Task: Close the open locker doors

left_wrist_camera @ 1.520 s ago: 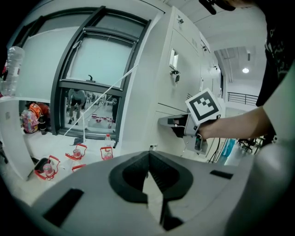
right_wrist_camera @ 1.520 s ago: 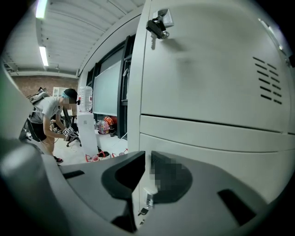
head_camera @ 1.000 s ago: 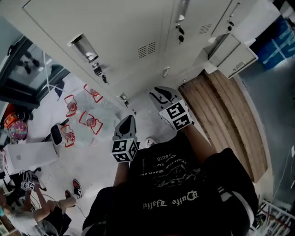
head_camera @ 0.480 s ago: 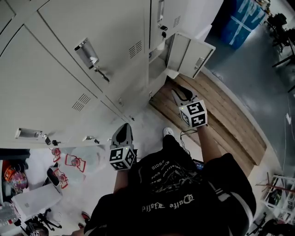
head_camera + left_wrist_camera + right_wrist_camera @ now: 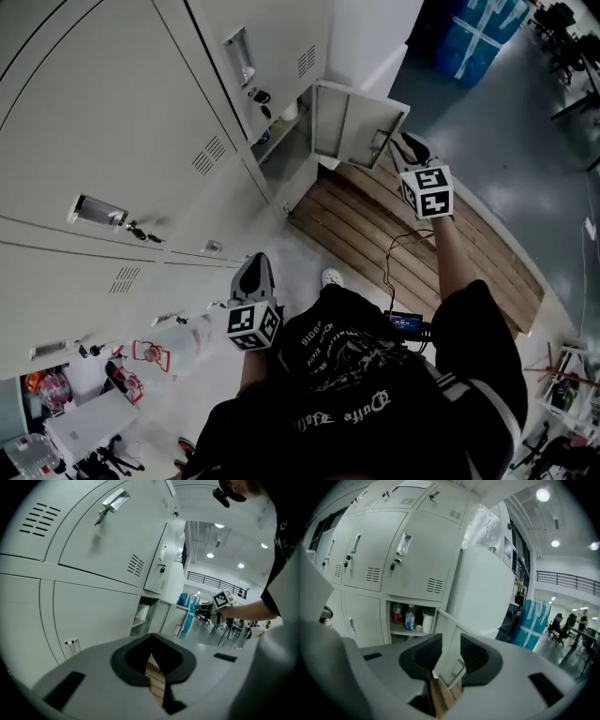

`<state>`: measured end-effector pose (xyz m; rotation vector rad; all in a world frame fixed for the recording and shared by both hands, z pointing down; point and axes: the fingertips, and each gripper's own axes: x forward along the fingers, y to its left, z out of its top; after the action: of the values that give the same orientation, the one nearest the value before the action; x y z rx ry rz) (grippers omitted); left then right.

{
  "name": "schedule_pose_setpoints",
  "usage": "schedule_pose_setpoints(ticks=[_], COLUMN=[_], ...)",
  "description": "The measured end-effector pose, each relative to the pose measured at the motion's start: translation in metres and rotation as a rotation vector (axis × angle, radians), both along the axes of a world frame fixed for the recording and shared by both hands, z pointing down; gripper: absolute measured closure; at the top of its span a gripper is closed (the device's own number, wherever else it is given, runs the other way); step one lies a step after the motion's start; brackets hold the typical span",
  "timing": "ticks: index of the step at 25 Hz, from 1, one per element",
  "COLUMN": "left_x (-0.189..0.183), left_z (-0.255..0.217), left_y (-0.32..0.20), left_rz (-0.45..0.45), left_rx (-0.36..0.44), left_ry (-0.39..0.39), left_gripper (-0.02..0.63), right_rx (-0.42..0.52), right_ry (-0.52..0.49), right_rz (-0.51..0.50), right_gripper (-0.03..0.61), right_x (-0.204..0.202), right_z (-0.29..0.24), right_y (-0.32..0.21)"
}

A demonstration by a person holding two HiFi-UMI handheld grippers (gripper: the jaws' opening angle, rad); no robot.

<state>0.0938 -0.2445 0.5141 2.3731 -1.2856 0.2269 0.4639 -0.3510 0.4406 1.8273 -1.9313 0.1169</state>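
Observation:
One lower locker (image 5: pixel 284 141) stands open, its white door (image 5: pixel 361 122) swung out over a wooden platform. My right gripper (image 5: pixel 405 145) reaches out to the door's free edge. In the right gripper view the door's lower corner (image 5: pixel 449 644) with its latch sits between the jaws of the right gripper (image 5: pixel 451 656), which are opening; a gap shows at both pads. Bottles (image 5: pixel 410 617) and a paper roll (image 5: pixel 427 620) stand on the shelf inside. My left gripper (image 5: pixel 255 267) hangs close to my body, jaws together and empty, also shown as the left gripper (image 5: pixel 152 663).
Closed white lockers (image 5: pixel 141 112) fill the left side. A slatted wooden platform (image 5: pixel 422 244) lies below the open door. A blue wrapped stack (image 5: pixel 478 33) stands on the grey floor beyond. Red items (image 5: pixel 150 352) and clutter lie at the lower left.
The view has swung right along the lockers. My right gripper has stretched forward from near my body to the open door's edge. The left gripper stays by my body.

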Motion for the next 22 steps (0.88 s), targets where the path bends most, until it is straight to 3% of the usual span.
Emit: schedule_pose_setpoints(ticks=[7,14,22], left_x=[0.023,0.040,0.025], left_z=[0.011,0.020,0.024], left_y=[-0.015,-0.013,-0.010], left_rz=[-0.091,-0.152,-0.261], left_rx=[-0.023,-0.080,-0.083], left_ry=[-0.006,0.049,0.050], left_gripper=[0.606,0.606,0.606], right_rx=[-0.095,-0.229,-0.252], right_ry=[0.107,0.178,0.184], right_rz=[-0.035,-0.172,-0.262], right_gripper=[0.449,0.426,0.442], right_x=[0.081,0.099,0.097], right_z=[0.018,0.048,0.054], right_y=[-0.042,-0.083,-0.087])
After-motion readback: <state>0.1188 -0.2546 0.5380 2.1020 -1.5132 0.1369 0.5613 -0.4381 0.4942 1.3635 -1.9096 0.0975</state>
